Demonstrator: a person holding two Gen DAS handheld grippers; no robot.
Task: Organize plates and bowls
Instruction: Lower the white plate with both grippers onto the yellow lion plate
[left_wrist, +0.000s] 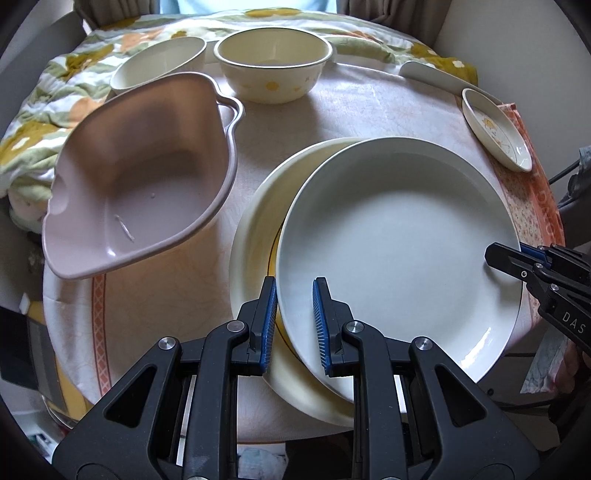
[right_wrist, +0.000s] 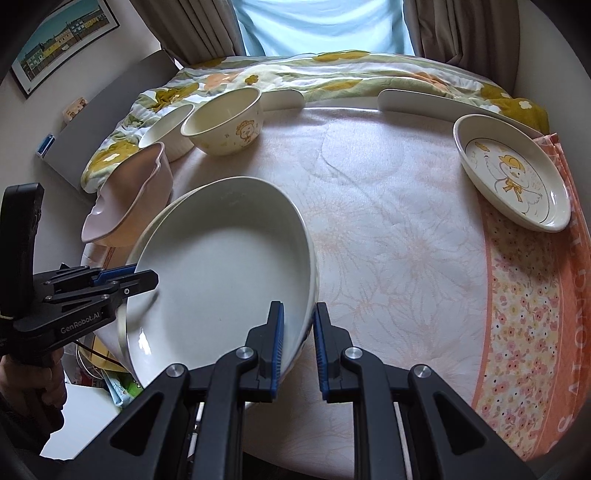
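The white plate (left_wrist: 399, 251) lies tilted on top of a cream plate (left_wrist: 255, 236) with a thin dark rim line, near the front edge of the desk (left_wrist: 351, 107). Both are round, glossy and empty. The left tongs (left_wrist: 294, 317) pinch the white plate's near rim between blue ribbed pads; the right tongs (right_wrist: 298, 347) pinch its opposite rim the same way.

To the left sits a matte pink bowl (left_wrist: 144, 177) with a wavy, lobed rim — empty but for a few pale specks on its bottom. Behind it stands a plain cream bowl (left_wrist: 159, 62), and beside that a round cream bowl (right_wrist: 225, 122) with a dark rim line and a printed cartoon duck, both empty. At the far right a shallow oval dish (right_wrist: 513, 173) shows a duck in a yellow hat.

The desk wears a pale cloth with faint flower outlines and an orange floral border with large letters, only partly readable. A flowered quilt (right_wrist: 229, 81) is bunched at the back. The left tool's black body reads "GenRobot.AI" — the right one shows "DAS". A framed picture (right_wrist: 62, 40) hangs on the wall.
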